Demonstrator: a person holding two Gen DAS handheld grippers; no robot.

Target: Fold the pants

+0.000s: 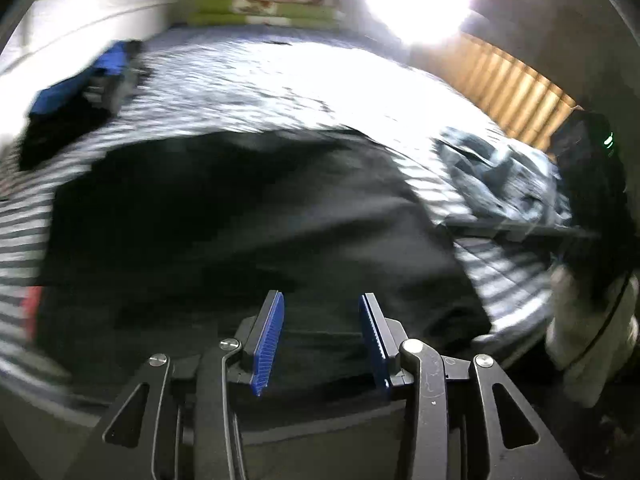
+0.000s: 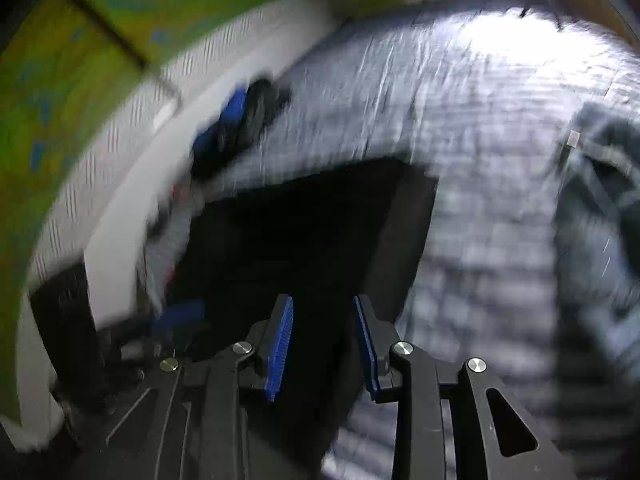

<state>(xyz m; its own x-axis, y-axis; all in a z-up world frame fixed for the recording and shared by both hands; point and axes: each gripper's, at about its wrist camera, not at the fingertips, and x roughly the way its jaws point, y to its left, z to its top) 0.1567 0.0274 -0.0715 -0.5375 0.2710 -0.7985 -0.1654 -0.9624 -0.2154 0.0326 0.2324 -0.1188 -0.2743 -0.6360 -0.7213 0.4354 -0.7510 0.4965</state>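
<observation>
Black pants (image 1: 240,224) lie spread flat on a striped bedsheet (image 1: 248,76), filling the middle of the left wrist view. My left gripper (image 1: 322,300) hovers over their near edge, open, nothing between its blue pads (image 1: 269,344). In the right wrist view the same black pants (image 2: 304,232) show as a dark folded slab with a straight far edge. My right gripper (image 2: 323,304) is above them, open and holding nothing. Both views are motion-blurred.
A blue and black pile of clothes (image 1: 84,96) sits at the bed's far left, near a white wall (image 2: 120,184). A crumpled grey-blue garment (image 1: 504,176) lies to the right. A person's sleeve and hand (image 1: 588,240) show at the right edge. Green pillows (image 1: 264,4) rest at the head.
</observation>
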